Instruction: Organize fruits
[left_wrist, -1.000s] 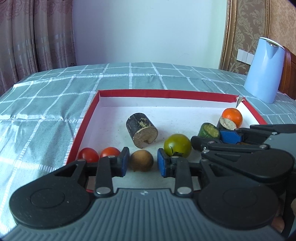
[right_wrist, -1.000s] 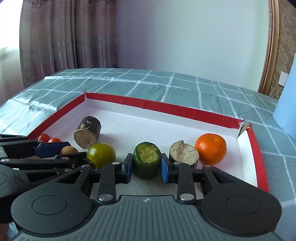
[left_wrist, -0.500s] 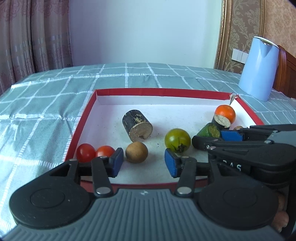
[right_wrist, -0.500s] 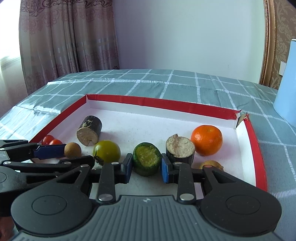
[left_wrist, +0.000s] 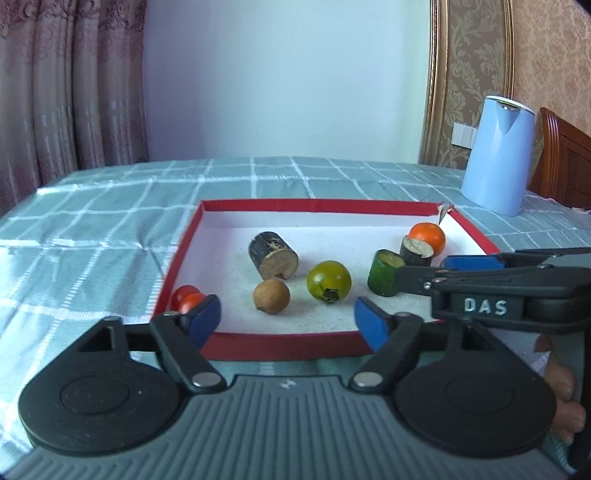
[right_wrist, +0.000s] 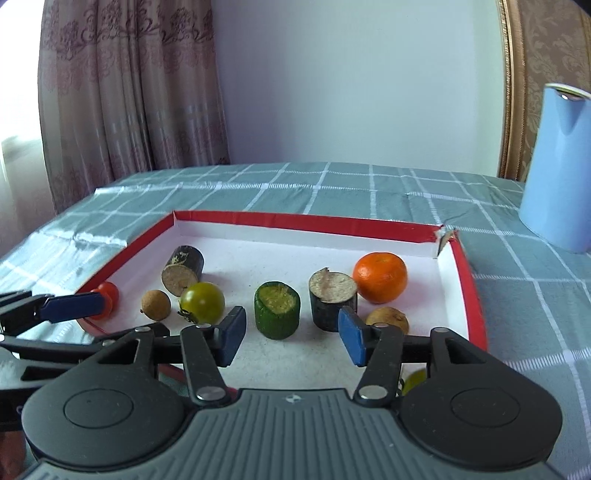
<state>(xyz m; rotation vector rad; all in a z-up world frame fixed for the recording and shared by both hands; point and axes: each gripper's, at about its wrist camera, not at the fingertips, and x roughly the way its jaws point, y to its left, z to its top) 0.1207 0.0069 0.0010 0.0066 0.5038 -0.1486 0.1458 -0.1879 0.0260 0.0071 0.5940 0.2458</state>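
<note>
A red-rimmed white tray (left_wrist: 280, 341) (right_wrist: 474, 295) holds the fruits. In it lie two red cherry tomatoes (left_wrist: 186, 297), a brown longan (left_wrist: 271, 296) (right_wrist: 156, 304), a green tomato (left_wrist: 328, 281) (right_wrist: 202, 301), a dark sugarcane stub (left_wrist: 273, 254) (right_wrist: 183, 265), a green stub (left_wrist: 384, 271) (right_wrist: 277, 309), another dark stub (right_wrist: 333, 299), an orange (left_wrist: 430, 234) (right_wrist: 379, 277) and a second brown fruit (right_wrist: 388, 318). My left gripper (left_wrist: 287, 323) is open and empty at the tray's near rim. My right gripper (right_wrist: 291, 335) is open and empty, just before the green stub.
A light blue kettle (left_wrist: 496, 155) (right_wrist: 559, 166) stands on the checked green tablecloth (left_wrist: 92, 236) at the back right. Curtains hang at the left. A wooden chair (left_wrist: 561, 162) stands behind the kettle.
Both grippers have drawn back toward the tray's near edge and opened wider. The left let go of the brown longan, the right of the green stub; both fruits lie in the tray.
</note>
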